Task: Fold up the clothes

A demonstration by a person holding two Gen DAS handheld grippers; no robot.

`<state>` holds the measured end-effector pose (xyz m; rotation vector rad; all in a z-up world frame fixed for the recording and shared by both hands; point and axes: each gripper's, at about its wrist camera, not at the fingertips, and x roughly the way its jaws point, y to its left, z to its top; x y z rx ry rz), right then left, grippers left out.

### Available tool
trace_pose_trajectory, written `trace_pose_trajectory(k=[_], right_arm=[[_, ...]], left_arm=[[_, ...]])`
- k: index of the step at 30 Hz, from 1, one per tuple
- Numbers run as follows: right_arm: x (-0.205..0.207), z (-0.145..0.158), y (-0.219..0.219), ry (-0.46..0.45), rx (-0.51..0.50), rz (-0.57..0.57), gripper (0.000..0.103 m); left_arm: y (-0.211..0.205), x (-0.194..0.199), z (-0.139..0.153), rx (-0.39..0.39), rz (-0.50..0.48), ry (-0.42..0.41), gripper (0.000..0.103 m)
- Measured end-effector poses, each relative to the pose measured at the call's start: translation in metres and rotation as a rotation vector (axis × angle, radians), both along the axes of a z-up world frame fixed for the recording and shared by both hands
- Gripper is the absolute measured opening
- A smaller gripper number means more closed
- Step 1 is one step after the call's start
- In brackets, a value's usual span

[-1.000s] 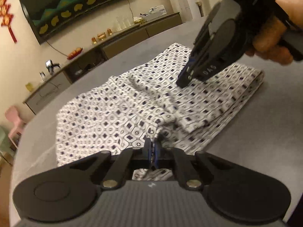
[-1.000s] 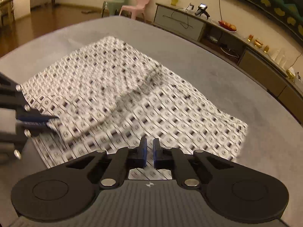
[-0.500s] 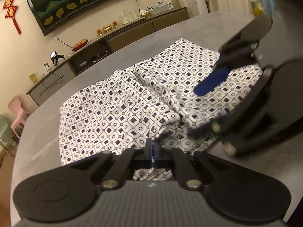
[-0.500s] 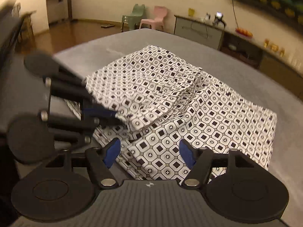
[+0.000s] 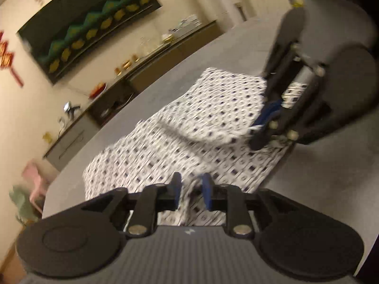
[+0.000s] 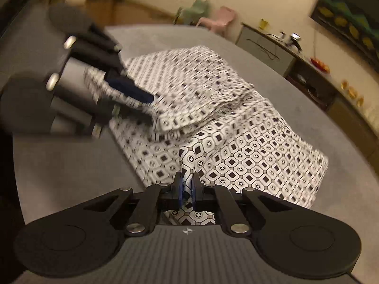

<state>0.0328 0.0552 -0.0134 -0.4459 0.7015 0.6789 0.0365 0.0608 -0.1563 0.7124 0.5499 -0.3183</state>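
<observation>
Right tongs [image 6: 186, 187] pinch the near edge of the patterned garment [image 6: 248, 146]; left tongs [image 5: 191, 190], narrowly parted, have a fabric fold between their tips. The black-and-white cloth lies part-folded on a grey desk [image 6: 71, 165] with bare room around it. A sideboard [image 6: 308, 71] lines the wall beyond.

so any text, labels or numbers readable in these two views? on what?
No readable text in either view.
left gripper body: small emblem only, no letters.
right gripper body: same kind of emblem, no letters.
red wall ornament: blurred; cannot tell whether it carries characters.
patterned cloth: geometric print, no words.
</observation>
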Motion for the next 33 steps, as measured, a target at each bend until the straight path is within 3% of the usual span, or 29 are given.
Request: trace_pose_trajectory(k=[3,6,8,11,13,15,17,20,22,23,25,26,27,28,29,32,33], right_arm=[[0.014,0.001,-0.018,0.061,0.116,-0.063,0.013],[0.019,-0.003,-0.028,0.109,0.161,-0.076,0.012],[0.016,-0.002,-0.034,0.118,0.148,-0.064,0.012],[0.012,-0.004,-0.045,0.145,0.187,-0.045,0.016],[0.016,-0.004,-0.056,0.195,0.271,-0.063,0.030],[0.020,0.005,-0.073,0.238,0.369,-0.087,0.054],[0.022,0.016,-0.092,0.241,0.448,-0.137,0.057],[0.031,0.015,-0.114,0.226,0.435,-0.315,0.057],[0.035,0.007,-0.123,0.207,0.391,-0.425,0.067],[0.034,0.003,-0.124,0.200,0.371,-0.448,0.075],[0.029,-0.004,-0.121,0.185,0.339,-0.450,0.077],[0.024,-0.005,-0.116,0.160,0.324,-0.431,0.068],[0.018,-0.006,-0.111,0.129,0.298,-0.410,0.038],[0.012,-0.005,-0.105,0.093,0.275,-0.393,0.034],[0.006,-0.004,-0.100,0.046,0.260,-0.381,0.020],[-0.012,0.002,-0.090,-0.071,0.228,-0.338,0.017],[-0.013,0.003,-0.090,-0.083,0.236,-0.334,0.016]], left_arm=[[-0.006,0.013,-0.010,0.026,0.014,0.029,0.019],[0.007,0.018,0.001,-0.070,0.057,0.103,0.008],[0.021,0.015,0.006,-0.130,0.076,0.158,0.007],[0.025,0.012,0.011,-0.153,0.085,0.192,0.008],[0.028,0.009,0.022,-0.167,0.082,0.220,0.016],[0.032,0.000,0.042,-0.198,0.070,0.187,0.020],[0.036,0.000,0.067,-0.284,0.078,0.144,0.027],[0.021,0.022,0.090,-0.400,0.087,0.149,0.045],[-0.003,0.048,0.094,-0.435,0.100,0.196,0.073],[-0.016,0.062,0.094,-0.450,0.097,0.235,0.074],[-0.049,0.092,0.089,-0.464,0.090,0.325,0.074],[-0.067,0.107,0.086,-0.457,0.089,0.372,0.074],[-0.086,0.121,0.082,-0.448,0.084,0.420,0.074],[-0.101,0.131,0.078,-0.438,0.080,0.458,0.074],[-0.115,0.140,0.073,-0.427,0.079,0.489,0.074],[-0.149,0.162,0.059,-0.365,0.081,0.580,0.074],[-0.155,0.164,0.056,-0.334,0.084,0.584,0.069]])
